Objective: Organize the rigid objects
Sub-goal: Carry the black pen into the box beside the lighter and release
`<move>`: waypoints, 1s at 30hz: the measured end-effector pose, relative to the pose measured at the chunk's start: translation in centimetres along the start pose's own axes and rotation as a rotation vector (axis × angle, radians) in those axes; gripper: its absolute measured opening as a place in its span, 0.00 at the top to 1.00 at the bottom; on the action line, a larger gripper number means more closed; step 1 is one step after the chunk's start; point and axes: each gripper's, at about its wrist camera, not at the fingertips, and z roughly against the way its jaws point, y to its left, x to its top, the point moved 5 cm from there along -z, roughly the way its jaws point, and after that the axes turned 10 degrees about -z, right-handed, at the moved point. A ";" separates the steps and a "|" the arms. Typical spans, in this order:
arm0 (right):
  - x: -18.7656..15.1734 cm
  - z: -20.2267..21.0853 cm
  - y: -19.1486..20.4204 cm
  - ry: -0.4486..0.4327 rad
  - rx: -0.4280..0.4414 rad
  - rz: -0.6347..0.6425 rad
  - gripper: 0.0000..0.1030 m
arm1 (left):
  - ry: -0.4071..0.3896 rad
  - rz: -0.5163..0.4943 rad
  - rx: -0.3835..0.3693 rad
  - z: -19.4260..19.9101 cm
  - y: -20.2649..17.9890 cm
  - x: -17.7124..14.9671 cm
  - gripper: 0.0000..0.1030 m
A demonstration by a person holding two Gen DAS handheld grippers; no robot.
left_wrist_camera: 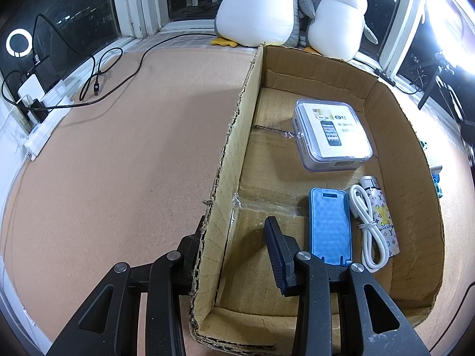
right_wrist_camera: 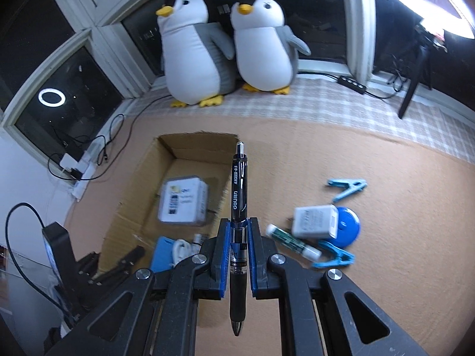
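Note:
A cardboard box (left_wrist_camera: 237,154) sits on the cork table and also shows in the right wrist view (right_wrist_camera: 130,195). In it lie a clear plastic case (left_wrist_camera: 332,133), a blue phone case (left_wrist_camera: 329,225), a white cable (left_wrist_camera: 368,228) and a patterned lighter (left_wrist_camera: 383,216). My left gripper (left_wrist_camera: 234,234) is open, its jaws straddling the box's left wall. My right gripper (right_wrist_camera: 239,231) is shut on a black pen (right_wrist_camera: 239,195), held upright above the table right of the box. A white charger (right_wrist_camera: 314,221), a blue tape measure (right_wrist_camera: 347,225), a green tube (right_wrist_camera: 292,241) and two blue clips (right_wrist_camera: 347,188) lie right of the box.
Two plush penguins (right_wrist_camera: 225,47) stand at the window behind the table. Black cables and a white power strip (left_wrist_camera: 47,112) lie at the left edge. A tripod leg (right_wrist_camera: 412,86) and a power strip (right_wrist_camera: 351,84) are at the back right.

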 end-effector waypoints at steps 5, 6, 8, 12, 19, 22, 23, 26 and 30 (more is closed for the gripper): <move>0.3 -1.1 2.7 0.007 0.031 0.019 0.90 | -0.001 0.003 -0.003 0.0 0.1 0.0 0.62; 0.3 -1.5 3.1 0.011 0.035 0.022 0.90 | -0.001 0.003 -0.004 0.0 0.1 0.0 0.62; 0.3 -2.1 3.7 0.017 0.043 0.020 0.90 | -0.003 0.006 -0.001 0.0 0.1 0.0 0.62; 0.3 -3.6 4.4 0.044 0.055 0.003 0.90 | -0.004 0.008 -0.002 0.0 0.2 0.0 0.62; -0.1 -6.0 4.3 0.085 0.048 -0.037 0.90 | -0.003 0.007 -0.002 0.0 0.2 0.0 0.62; -0.4 -7.1 3.8 0.107 0.037 -0.058 0.90 | -0.004 0.006 -0.002 0.0 0.2 0.0 0.62; -0.5 -7.4 3.6 0.112 0.033 -0.059 0.90 | -0.004 0.007 -0.002 0.0 0.2 0.0 0.62; -0.7 -8.0 3.2 0.124 0.025 -0.065 0.90 | -0.004 0.006 -0.001 0.0 0.2 -0.1 0.62; -1.0 -8.6 2.8 0.132 0.011 -0.066 0.90 | -0.004 0.006 0.000 0.0 0.3 -0.2 0.62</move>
